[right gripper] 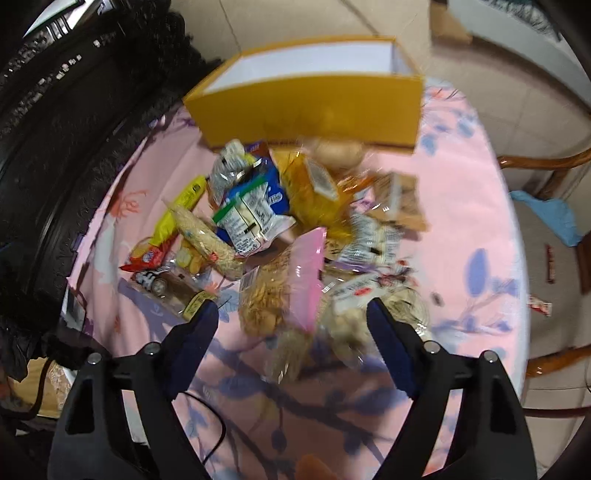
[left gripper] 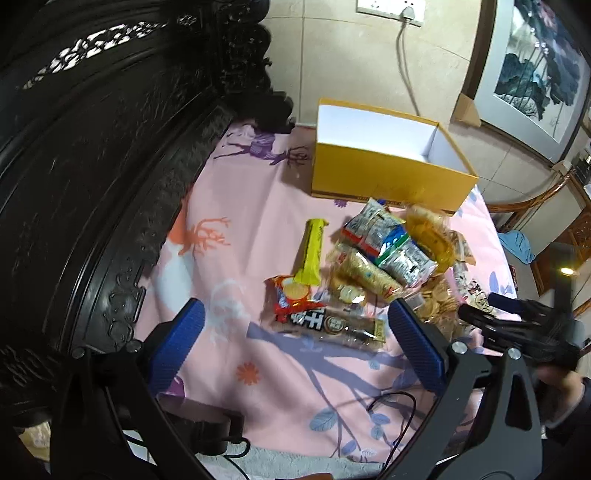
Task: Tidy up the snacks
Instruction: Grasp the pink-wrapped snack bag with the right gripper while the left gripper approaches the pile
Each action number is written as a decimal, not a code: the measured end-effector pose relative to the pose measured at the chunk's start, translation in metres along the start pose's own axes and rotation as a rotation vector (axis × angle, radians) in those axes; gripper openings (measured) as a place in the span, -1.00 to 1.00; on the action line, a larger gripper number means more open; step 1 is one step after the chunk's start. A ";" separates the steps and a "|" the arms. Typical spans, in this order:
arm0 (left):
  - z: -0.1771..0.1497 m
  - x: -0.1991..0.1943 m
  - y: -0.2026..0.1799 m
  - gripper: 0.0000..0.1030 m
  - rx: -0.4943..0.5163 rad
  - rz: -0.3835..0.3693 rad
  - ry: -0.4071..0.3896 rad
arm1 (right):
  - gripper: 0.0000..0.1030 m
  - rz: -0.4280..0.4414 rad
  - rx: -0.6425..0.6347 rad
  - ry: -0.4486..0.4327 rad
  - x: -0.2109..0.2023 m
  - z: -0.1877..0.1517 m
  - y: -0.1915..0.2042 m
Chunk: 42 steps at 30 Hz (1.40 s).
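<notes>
- Left wrist view: left claw spread wide, holding nothing, blue pads hovering over the pink patterned sheet of a bed.
- Snack pile lies just ahead of the claw; the dark long packet sits between the two pads, closest in, with large white characters I can't read properly.
- Red cracker pack touches the dark packet's far side; yellow bar leans on the red pack and points away toward the box.
- Silver sachets with blue and green edges are stacked on a long grain roll, right of the yellow bar.
- Yellow box, open top, white inside, stands beyond the pile, near but apart from it.
- Only this view shows the right claw from the side at the right edge, over the pile's right end; its jaw gap can't be told here. Also a carved dark headboard, wall socket and framed painting.
- Right wrist view: right claw opened wide, gripping nothing, above the pile's near edge.
- Pink-edged clear bag of biscuits lies between and just ahead of the pads; blurred.
- Only here: golden bag with a white label, unreadable, and small wrappers on the floor at the right.
- Sachet print shows in both views, too small to read.
</notes>
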State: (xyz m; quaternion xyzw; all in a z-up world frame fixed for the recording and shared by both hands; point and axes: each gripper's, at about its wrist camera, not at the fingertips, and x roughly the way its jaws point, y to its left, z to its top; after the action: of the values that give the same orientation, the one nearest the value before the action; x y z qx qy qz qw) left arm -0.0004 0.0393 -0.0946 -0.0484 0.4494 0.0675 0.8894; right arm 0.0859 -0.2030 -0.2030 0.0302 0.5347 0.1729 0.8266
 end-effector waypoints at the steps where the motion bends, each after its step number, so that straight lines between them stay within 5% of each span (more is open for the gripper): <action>1: -0.001 -0.001 0.001 0.96 -0.004 0.007 0.000 | 0.59 0.015 0.004 0.013 0.010 0.003 0.002; 8: -0.011 0.002 0.019 0.96 -0.050 0.060 0.046 | 0.52 0.010 -0.041 0.028 0.034 0.009 0.016; 14: -0.016 0.012 0.030 0.96 -0.102 0.076 0.092 | -0.19 -0.010 -0.099 0.030 0.046 0.009 0.022; 20: -0.014 0.026 0.025 0.96 -0.103 0.040 0.089 | -0.49 0.034 -0.104 -0.004 0.025 0.005 0.029; 26: -0.014 0.071 0.009 0.96 -0.036 0.004 0.139 | -0.51 0.096 -0.055 -0.047 -0.018 -0.008 0.022; 32: -0.025 0.106 -0.027 0.96 0.163 -0.015 0.234 | -0.52 0.091 -0.030 -0.085 -0.042 -0.014 0.013; 39: 0.001 0.103 -0.050 0.96 0.165 -0.153 0.180 | -0.52 0.110 0.017 -0.108 -0.044 -0.005 -0.005; 42: 0.018 0.126 -0.058 0.96 0.073 -0.220 0.241 | -0.52 0.124 0.053 -0.099 -0.039 0.001 -0.016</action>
State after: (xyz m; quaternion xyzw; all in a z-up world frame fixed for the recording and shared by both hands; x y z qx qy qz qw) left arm 0.0974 -0.0061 -0.1845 -0.0727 0.5471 -0.0531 0.8322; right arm 0.0761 -0.2299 -0.1728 0.0937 0.4949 0.2077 0.8385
